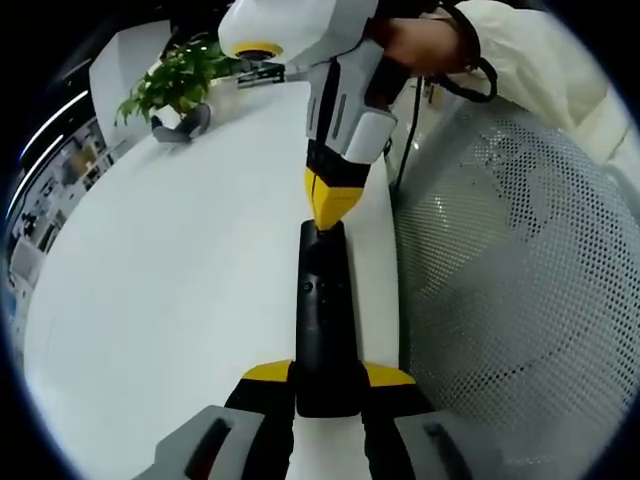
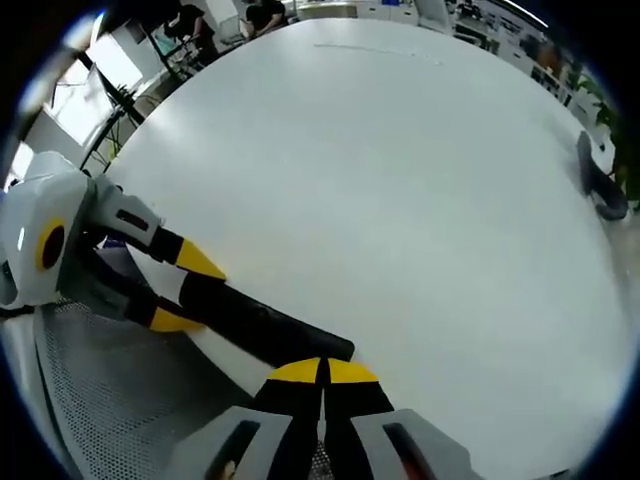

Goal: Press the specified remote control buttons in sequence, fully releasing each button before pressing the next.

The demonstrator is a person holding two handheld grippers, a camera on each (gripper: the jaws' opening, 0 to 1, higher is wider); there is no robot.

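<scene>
Remote (image 1: 325, 320) clamped in left tongs (image 1: 328, 375); closed right tongs (image 1: 333, 200) touch it.

A big white round-edged table (image 1: 160, 280) is taking up most of both views, with a potted green plant (image 1: 178, 78) sitting at its far edge around 11 o'clock in the left gripper view, a dark grey curved object (image 1: 182, 127) lying just beside it. A white perforated mesh chair (image 1: 520, 270) is standing right against the table edge at 3 o'clock in the left gripper view. In the right gripper view, bright windows (image 2: 95, 90) are glowing at 10 o'clock and office desks (image 2: 480, 15) are showing blurred at 1 o'clock.
</scene>
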